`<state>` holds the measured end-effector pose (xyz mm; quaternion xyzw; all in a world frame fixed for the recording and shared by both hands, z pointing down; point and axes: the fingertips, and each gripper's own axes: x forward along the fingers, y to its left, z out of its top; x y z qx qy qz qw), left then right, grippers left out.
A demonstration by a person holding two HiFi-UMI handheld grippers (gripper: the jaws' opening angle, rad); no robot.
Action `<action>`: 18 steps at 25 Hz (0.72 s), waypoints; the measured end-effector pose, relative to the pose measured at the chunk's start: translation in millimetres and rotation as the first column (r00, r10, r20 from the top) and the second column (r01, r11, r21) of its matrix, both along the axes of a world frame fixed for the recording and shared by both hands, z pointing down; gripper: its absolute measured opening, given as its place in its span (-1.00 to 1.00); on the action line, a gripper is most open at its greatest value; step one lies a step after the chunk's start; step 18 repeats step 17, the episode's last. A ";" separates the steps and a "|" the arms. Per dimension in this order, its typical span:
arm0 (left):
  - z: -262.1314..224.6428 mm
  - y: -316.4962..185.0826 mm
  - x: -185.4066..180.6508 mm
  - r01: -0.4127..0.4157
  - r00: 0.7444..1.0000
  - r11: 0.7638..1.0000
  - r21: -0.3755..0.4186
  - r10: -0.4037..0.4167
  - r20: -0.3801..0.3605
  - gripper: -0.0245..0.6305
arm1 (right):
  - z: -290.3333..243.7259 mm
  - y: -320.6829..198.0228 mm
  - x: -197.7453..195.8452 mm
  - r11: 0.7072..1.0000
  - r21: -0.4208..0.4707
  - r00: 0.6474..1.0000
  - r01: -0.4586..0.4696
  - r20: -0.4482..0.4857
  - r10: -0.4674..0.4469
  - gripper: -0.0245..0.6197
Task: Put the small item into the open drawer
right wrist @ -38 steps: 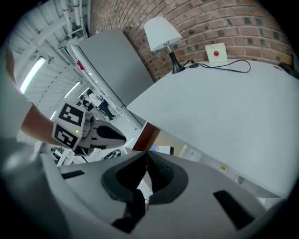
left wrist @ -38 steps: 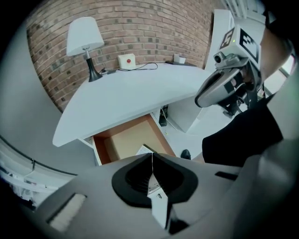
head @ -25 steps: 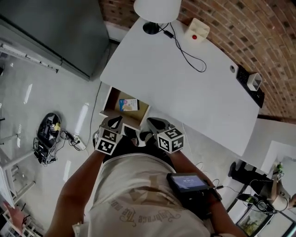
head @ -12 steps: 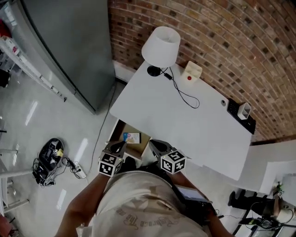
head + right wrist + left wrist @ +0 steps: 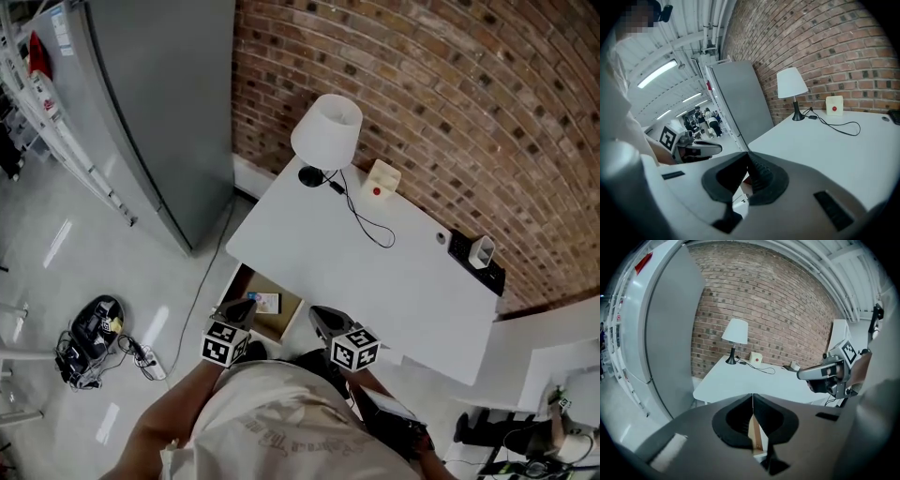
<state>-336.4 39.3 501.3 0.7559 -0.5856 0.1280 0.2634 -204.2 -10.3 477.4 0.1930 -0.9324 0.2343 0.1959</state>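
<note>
Both grippers were held side by side close to the person's body, at the near edge of the white desk [image 5: 375,272].

Left gripper [image 5: 240,307]: jaws fully together, nothing between them.

Right gripper [image 5: 322,319]: jaws likewise closed and empty.

The item [image 5: 266,302], a small blue-and-yellow box, lay inside the open drawer [image 5: 283,317] under the desk's left end, held by neither gripper.

The drawer [image 5: 284,319] stands pulled out from under the left end of the white table [image 5: 375,272], its brown wooden inside open to view from above. A small flat packet [image 5: 266,302], printed in blue and yellow, lies inside it on the bottom, toward the back near the table's edge.
</note>
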 end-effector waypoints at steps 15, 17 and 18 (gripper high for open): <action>2.1 6.4 27.0 -0.101 0.995 0.995 -0.010 0.101 0.018 -0.90 | 11.6 9.5 12.6 0.998 -0.026 0.999 -0.049 0.013 0.050 -0.90; 3.6 7.3 28.2 -0.105 0.994 0.994 -0.014 0.105 0.021 -0.90 | 13.6 10.8 14.3 0.998 -0.030 0.998 -0.053 0.013 0.054 -0.90; 3.6 7.3 28.2 -0.105 0.994 0.994 -0.014 0.105 0.021 -0.90 | 13.6 10.8 14.3 0.998 -0.030 0.998 -0.053 0.013 0.054 -0.90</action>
